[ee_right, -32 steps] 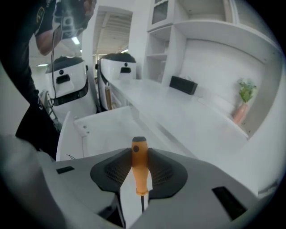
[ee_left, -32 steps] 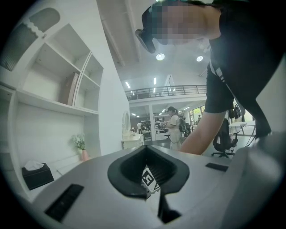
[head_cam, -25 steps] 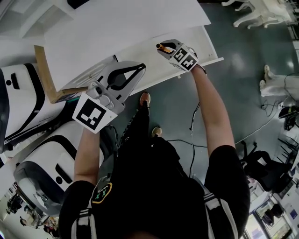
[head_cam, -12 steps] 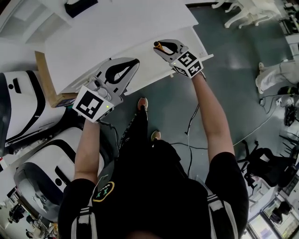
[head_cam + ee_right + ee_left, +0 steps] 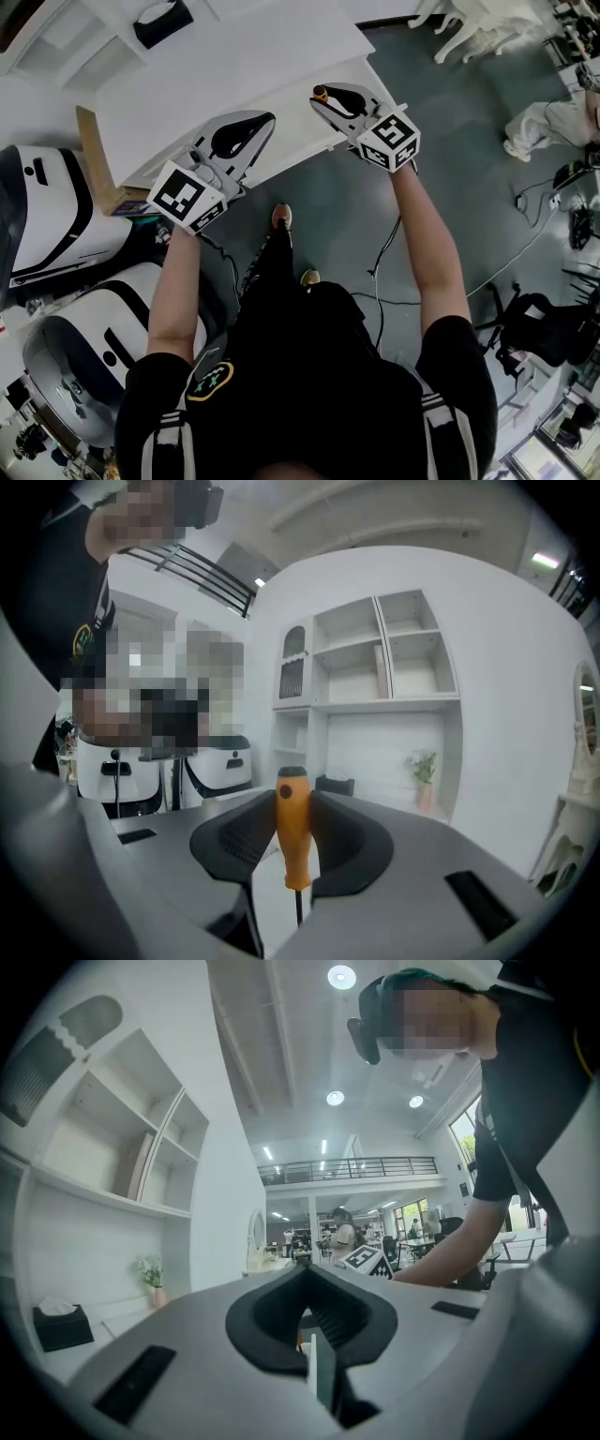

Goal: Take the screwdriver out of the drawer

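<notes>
Jaws of the right gripper (image 5: 328, 97) pinch the orange screwdriver (image 5: 292, 836) by its handle, shaft hanging down, above the tabletop's (image 5: 234, 66) front right corner, apparently to carry it clear; the left gripper (image 5: 265, 119), jaws pressed together, idles empty at the front edge.

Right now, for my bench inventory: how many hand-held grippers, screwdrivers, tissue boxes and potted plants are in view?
Hand-held grippers: 2, the left hand-held gripper and the right hand-held gripper
Screwdrivers: 1, the orange screwdriver, clamped in the right one
Tissue boxes: 1, the black tissue box
Potted plants: 1, the potted plant
Total: 5
</notes>
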`<state>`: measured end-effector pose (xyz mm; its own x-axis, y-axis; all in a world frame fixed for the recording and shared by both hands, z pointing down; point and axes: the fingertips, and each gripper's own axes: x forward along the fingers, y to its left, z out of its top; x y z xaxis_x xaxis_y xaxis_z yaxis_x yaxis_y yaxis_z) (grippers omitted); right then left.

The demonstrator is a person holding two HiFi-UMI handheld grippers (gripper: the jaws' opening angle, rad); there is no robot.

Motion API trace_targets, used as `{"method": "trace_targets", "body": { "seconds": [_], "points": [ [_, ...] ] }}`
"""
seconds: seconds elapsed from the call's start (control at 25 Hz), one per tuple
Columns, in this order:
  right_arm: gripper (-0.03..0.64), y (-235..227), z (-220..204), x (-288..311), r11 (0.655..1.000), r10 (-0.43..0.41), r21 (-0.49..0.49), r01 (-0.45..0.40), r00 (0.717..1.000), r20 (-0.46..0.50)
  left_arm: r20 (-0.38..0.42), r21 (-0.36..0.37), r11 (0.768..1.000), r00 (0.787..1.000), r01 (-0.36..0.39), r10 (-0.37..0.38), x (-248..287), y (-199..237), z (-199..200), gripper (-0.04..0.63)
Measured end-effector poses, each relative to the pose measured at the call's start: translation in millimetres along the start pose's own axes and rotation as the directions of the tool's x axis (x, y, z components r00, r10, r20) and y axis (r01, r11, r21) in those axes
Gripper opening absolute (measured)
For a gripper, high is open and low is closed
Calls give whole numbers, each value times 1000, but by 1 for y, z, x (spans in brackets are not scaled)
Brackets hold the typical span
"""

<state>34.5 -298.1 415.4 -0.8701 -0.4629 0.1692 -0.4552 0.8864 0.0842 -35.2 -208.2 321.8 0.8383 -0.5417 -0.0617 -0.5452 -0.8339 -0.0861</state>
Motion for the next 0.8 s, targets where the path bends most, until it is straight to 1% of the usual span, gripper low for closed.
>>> {"method": "trace_targets", "body": {
  "seconds": [0.28, 0.8],
  "points": [
    [138, 46, 33, -59, 1000, -9, -13, 10, 998, 69, -4, 36, 999, 1000, 18, -17, -5, -51, 17, 17],
    [138, 123, 72, -151, 1000, 1, -26, 3, 986, 169, -20, 64, 997, 999, 45, -43, -18, -141, 39, 17]
  ]
}}
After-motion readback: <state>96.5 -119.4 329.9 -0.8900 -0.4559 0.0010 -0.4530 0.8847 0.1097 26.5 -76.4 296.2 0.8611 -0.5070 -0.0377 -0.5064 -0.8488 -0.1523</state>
